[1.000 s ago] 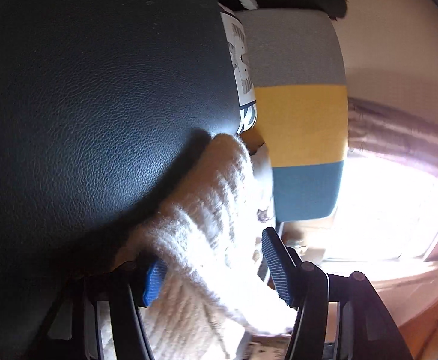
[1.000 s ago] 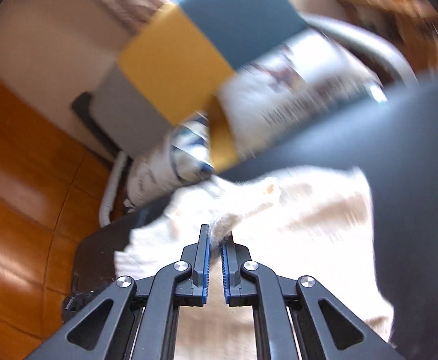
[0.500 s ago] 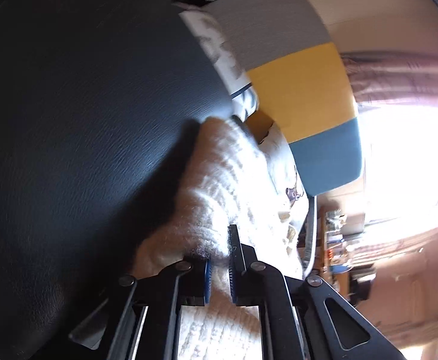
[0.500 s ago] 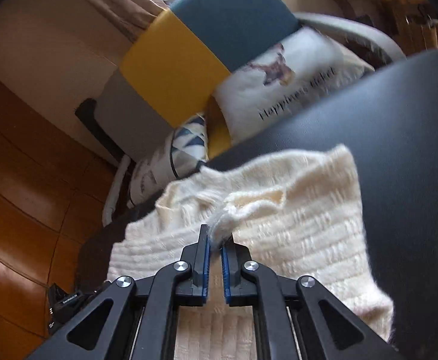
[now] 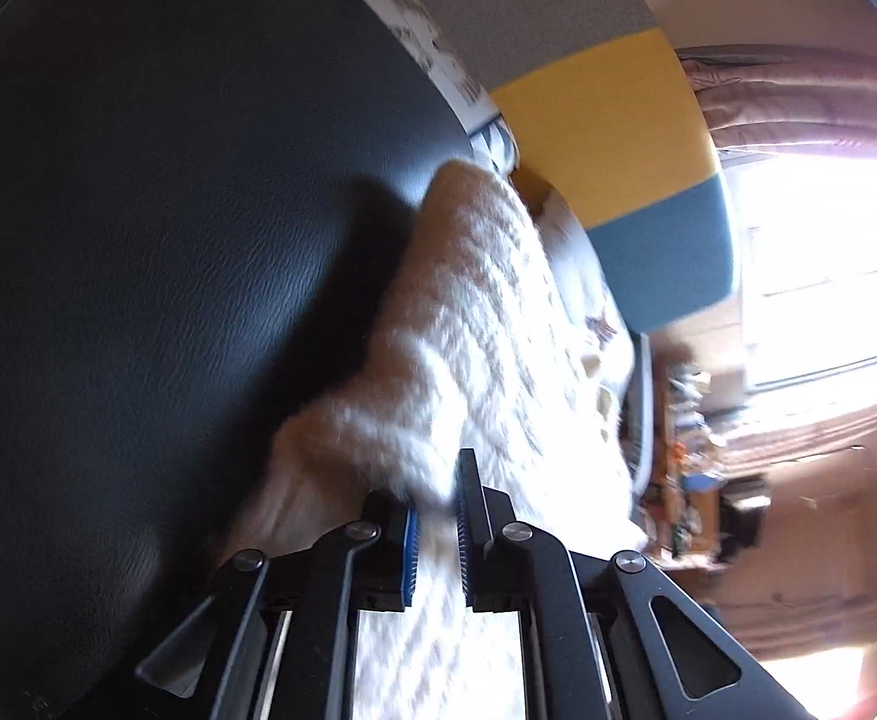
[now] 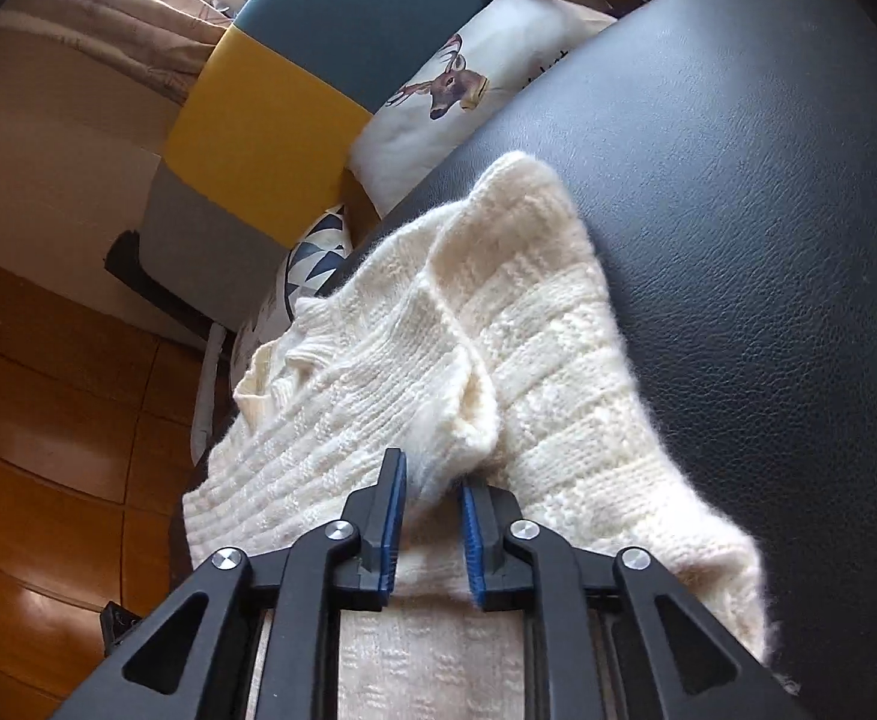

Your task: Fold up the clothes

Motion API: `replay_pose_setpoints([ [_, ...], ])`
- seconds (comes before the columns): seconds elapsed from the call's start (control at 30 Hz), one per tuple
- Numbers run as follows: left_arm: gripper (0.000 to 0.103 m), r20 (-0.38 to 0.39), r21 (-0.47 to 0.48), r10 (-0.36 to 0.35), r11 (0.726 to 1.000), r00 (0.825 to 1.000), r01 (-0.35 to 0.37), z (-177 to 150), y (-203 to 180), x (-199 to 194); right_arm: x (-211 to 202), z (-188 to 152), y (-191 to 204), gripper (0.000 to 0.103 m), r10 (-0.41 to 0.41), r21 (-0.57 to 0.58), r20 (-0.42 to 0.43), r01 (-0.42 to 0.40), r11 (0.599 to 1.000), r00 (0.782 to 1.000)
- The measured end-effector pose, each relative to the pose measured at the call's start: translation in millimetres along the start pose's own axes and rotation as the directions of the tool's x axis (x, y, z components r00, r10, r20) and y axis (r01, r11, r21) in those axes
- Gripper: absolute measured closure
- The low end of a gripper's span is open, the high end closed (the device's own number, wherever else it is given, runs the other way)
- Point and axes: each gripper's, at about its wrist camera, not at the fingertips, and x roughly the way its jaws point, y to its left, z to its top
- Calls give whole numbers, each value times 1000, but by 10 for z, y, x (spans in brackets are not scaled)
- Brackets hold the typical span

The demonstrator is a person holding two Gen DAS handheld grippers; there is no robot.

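Black table (image 6: 738,210): sweater (image 6: 528,360); deer cushion (image 6: 468,84) behind.

Sweater's (image 6: 534,360) near end cut off below; shelf clutter (image 5: 687,432) blurred.

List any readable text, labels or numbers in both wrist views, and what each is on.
Deer cushion: dark script at its edge beside the black tabletop, cut off by the table; unreadable.
Printed cushion in the left wrist view: dark lettering, too blurred to read.
Cream sweater, striped chair back, triangle-pattern cushion: no text visible.
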Motion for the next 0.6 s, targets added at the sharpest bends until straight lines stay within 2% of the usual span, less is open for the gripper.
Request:
replay_pose_setpoints([
  [0.07,93,-8,12,-13,1000,1000,13,20,64,-169,-172,11,67,82,-57,-47,46,59,997,997],
  [0.13,93,22,41,-1,999,1000,0,89,72,-351,-327,20,221,79,-84,-118,106,97,988,991],
  [0.23,93,86,63,29,997,996,-35,307,96,-533,-264,44,532,79,-28,-218,76,44,975,997],
  [0.27,89,91,62,29,997,995,-35,402,96,-531,-205,39,645,79,-21,-255,56,35,966,998],
  [0.4,75,48,113,52,992,998,-57,756,-24,-241,119,-13,953,79,-56,-366,-13,48,929,998],
  [0.53,66,-38,137,41,990,998,-35,965,-117,130,353,-23,917,79,-97,-356,-50,73,932,994],
  [0.6,56,-61,130,21,991,998,-13,1047,-115,243,419,-22,852,79,-102,-340,-62,76,937,993],
])
